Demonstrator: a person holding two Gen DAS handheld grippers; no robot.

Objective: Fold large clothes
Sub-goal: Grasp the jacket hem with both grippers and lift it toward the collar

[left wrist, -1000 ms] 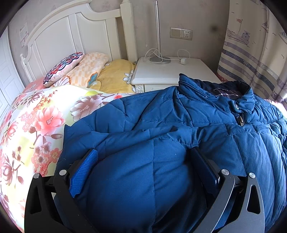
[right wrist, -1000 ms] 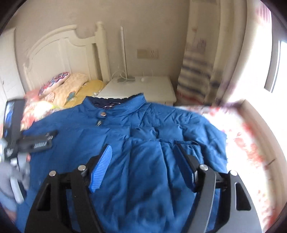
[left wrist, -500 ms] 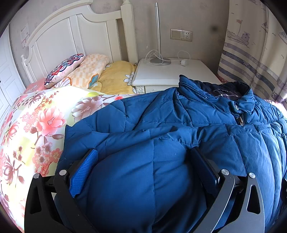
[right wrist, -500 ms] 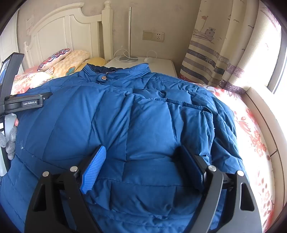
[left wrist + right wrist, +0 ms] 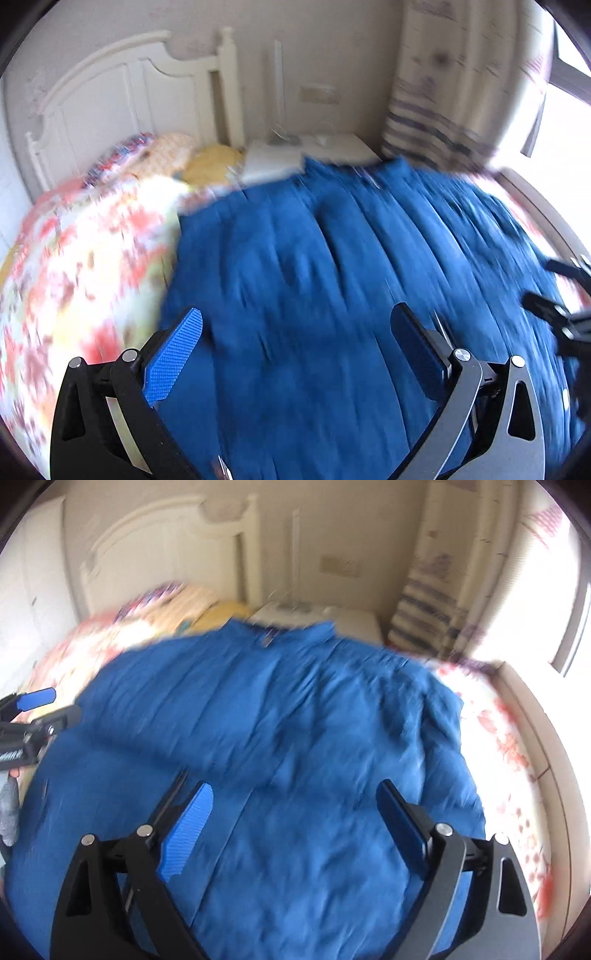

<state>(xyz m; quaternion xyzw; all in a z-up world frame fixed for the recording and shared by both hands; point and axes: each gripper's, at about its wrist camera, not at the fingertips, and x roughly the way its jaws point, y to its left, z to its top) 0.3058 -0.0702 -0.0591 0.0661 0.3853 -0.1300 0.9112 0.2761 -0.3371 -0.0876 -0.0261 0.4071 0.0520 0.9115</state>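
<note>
A large blue quilted jacket (image 5: 332,280) lies spread on the floral bed cover (image 5: 81,266), collar (image 5: 273,635) toward the headboard. Both views are blurred by motion. My left gripper (image 5: 297,314) stands open over the jacket's left part with nothing pinched between its blue pads; it also shows at the left edge of the right wrist view as the left gripper (image 5: 33,709). My right gripper (image 5: 294,786) hovers over the jacket's lower right part. Its jaws are opening and the cloth lies below them, not pressed. The right gripper (image 5: 561,295) shows at the right edge of the left wrist view.
A white headboard (image 5: 122,96) and pillows (image 5: 166,155) stand at the far end, beside a white nightstand (image 5: 314,151). A striped curtain (image 5: 436,122) and a bright window (image 5: 569,602) are on the right. A pale ledge (image 5: 554,760) runs along the bed's right side.
Both grippers have pulled back from the jacket, which no longer bulges between their fingers. The left one has swung sideways fast. The right jaws stand wider apart.
</note>
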